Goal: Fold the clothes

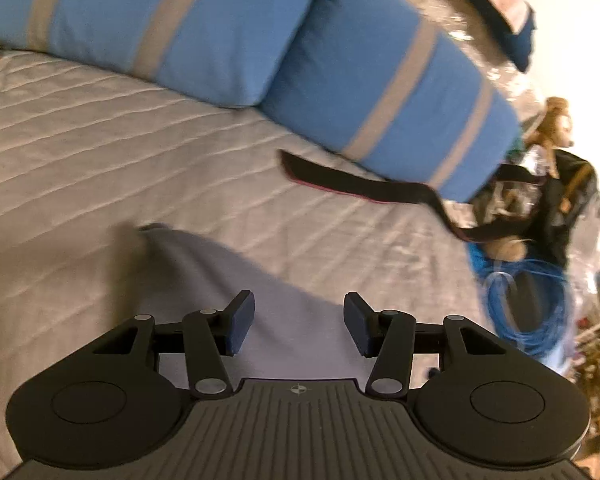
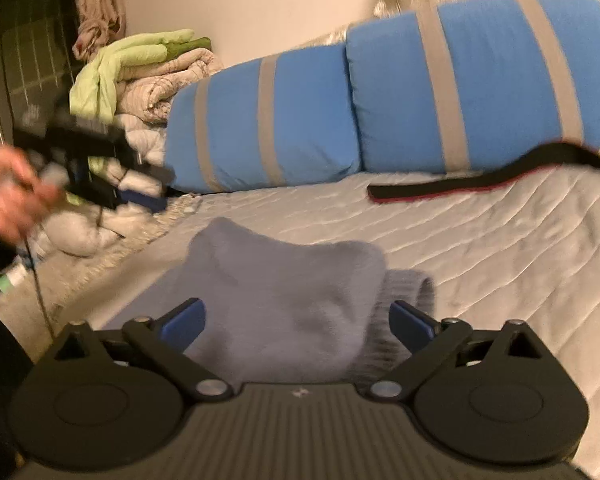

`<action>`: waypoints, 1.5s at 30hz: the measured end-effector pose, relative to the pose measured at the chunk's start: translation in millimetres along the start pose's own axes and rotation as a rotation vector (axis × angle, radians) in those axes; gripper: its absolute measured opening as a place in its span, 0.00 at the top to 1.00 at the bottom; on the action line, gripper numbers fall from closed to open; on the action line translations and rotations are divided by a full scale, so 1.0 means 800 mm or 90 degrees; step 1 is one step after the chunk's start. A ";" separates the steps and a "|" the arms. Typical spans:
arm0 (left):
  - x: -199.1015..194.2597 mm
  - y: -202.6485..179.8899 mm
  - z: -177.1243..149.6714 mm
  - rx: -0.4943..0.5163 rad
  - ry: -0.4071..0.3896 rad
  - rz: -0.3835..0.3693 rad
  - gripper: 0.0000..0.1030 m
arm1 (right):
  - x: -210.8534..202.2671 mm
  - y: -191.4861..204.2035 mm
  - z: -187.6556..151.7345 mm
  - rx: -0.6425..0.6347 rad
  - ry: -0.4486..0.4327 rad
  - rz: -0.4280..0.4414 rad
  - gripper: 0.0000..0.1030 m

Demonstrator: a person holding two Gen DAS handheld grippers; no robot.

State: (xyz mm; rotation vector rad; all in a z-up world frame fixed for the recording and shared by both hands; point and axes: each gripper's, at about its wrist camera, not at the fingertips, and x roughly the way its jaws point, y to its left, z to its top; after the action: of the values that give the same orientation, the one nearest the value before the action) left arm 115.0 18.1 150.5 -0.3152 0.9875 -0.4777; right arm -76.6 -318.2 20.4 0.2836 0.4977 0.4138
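A pale grey garment of soft, slightly fuzzy cloth lies folded on the bed, just in front of both tools. Its upper edge is rounded, and a ribbed cuff shows at its right side. The bed cover is a light quilted fabric with long stitched lines.

The left gripper hangs over the smooth part of the garment with its two blue-padded fingers set apart and nothing between them. The right gripper also has its fingers spread wide, and the garment lies between and below them; the fingers do not pinch it.

Two plump blue pillows with grey stripes lie along the far side of the bed. A flat black strap with a red edge lies on the quilt near them.

Only the left wrist view shows a coil of blue cable and a small brown plush toy beside the bed. Only the right wrist view shows a pile of folded blankets, green and beige, and the person's hand, blurred, which holds the other black tool at the left edge.
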 end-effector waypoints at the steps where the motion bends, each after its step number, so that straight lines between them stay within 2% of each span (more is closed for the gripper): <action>1: 0.005 0.009 -0.003 0.004 -0.002 0.009 0.54 | 0.004 -0.002 0.001 0.013 0.006 0.002 0.17; 6: 0.025 0.049 -0.018 -0.016 -0.012 0.002 0.54 | 0.018 -0.022 0.000 0.093 0.031 -0.002 0.24; 8: 0.035 0.064 -0.020 -0.038 0.005 0.008 0.54 | 0.023 -0.031 -0.001 0.120 0.036 -0.004 0.26; 11: 0.042 0.066 -0.019 -0.018 0.013 0.018 0.54 | 0.032 -0.035 0.001 0.139 0.037 -0.007 0.30; 18: 0.061 0.061 -0.027 0.020 0.029 0.046 0.54 | 0.048 -0.022 0.000 0.098 0.055 -0.028 0.42; 23: 0.067 0.056 -0.033 0.045 0.027 0.061 0.54 | 0.050 -0.021 -0.002 0.096 0.057 -0.032 0.46; 26: 0.069 0.057 -0.034 0.042 0.026 0.062 0.54 | 0.049 -0.024 -0.002 0.101 0.056 -0.038 0.54; 30: 0.070 0.058 -0.035 0.043 0.026 0.064 0.54 | 0.050 -0.024 -0.001 0.105 0.062 -0.042 0.70; 33: 0.071 0.057 -0.035 0.046 0.025 0.066 0.54 | 0.051 -0.024 -0.001 0.105 0.066 -0.045 0.77; 45: 0.073 0.057 -0.036 0.049 0.024 0.066 0.54 | 0.045 -0.006 -0.001 0.050 0.072 -0.086 0.80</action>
State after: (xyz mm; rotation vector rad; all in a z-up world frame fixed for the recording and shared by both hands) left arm 128.2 25.4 72.3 -0.1854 1.0139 -0.4266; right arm -46.2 -306.2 3.6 0.3015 0.6413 0.2799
